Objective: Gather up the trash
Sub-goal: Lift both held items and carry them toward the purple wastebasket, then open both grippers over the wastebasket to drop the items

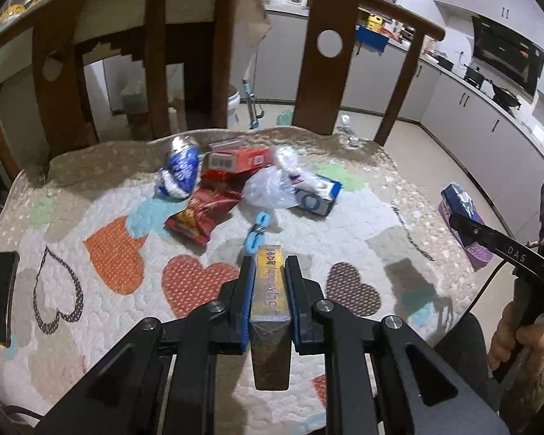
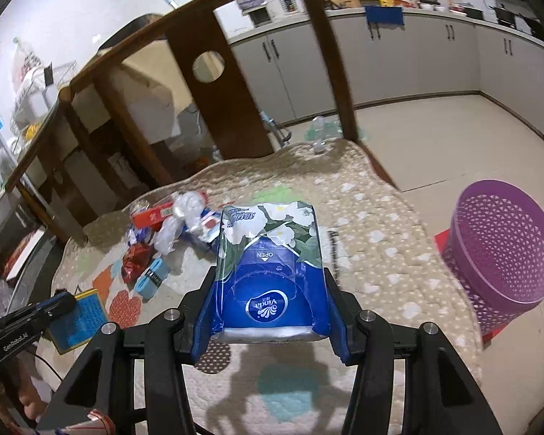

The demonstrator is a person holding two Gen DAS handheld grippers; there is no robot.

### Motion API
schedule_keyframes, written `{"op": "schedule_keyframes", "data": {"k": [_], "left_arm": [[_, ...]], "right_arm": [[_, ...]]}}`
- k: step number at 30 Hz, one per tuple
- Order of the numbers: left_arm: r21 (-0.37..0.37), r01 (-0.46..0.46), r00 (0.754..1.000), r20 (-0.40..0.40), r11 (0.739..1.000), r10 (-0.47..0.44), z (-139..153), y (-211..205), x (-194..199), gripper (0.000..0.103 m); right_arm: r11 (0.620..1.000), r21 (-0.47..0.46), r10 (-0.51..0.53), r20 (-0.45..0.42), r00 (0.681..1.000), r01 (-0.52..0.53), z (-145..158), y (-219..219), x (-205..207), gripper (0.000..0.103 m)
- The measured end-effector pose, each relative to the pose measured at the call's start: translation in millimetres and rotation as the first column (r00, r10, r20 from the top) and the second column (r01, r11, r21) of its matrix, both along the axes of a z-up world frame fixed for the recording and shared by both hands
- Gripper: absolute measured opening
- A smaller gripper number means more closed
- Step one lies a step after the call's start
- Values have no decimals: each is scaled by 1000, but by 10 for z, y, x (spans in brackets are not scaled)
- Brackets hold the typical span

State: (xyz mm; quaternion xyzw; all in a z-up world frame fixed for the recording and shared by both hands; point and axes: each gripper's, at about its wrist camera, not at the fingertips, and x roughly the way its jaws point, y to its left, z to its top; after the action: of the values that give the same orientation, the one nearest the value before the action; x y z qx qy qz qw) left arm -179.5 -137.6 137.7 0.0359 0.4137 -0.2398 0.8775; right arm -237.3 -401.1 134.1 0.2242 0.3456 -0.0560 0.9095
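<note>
My left gripper [image 1: 269, 266] is shut on a flat yellow box [image 1: 270, 290], held edge-up above the quilted seat cushion [image 1: 108, 253]. My right gripper [image 2: 268, 275] is shut on a blue Vinda tissue pack [image 2: 268, 264], held above the cushion [image 2: 373, 253]. A purple mesh basket [image 2: 504, 253] stands on the floor to the right of it. In the left wrist view the pack [image 1: 458, 199] hangs over the basket [image 1: 478, 253]. A trash pile lies at the cushion's back: blue wrapper [image 1: 181, 170], red snack bag [image 1: 199, 214], red box [image 1: 235, 157], clear bag [image 1: 268, 188], blue-white box [image 1: 317, 195], light-blue roll [image 1: 256, 232].
The wooden chair back [image 1: 319, 72] rises behind the cushion. A dark phone-like object [image 1: 1, 304] lies at the cushion's left edge. Kitchen cabinets [image 2: 417, 58] line the far wall. Bottles [image 2: 319, 134] lie on the floor behind the chair.
</note>
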Motion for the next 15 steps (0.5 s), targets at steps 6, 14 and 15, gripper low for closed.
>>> {"op": "schedule_keyframes", "data": {"k": [6,14,15], "left_arm": [[6,75,997,4,997,-75,131,-347,-35,16],[12,264,964,20,964,-264,267,-1284,-33,16],[8,289,957,17,957,-289,273,-1431,-29,16]], "right_arm": [[997,10,-71,10,997,71,-11,-323,-251,56],[974,18,-226,-18,974,226,-168,-1015,-715,56],[969,20,-246,-22,969,247,-183,-1119,-771,56]]}}
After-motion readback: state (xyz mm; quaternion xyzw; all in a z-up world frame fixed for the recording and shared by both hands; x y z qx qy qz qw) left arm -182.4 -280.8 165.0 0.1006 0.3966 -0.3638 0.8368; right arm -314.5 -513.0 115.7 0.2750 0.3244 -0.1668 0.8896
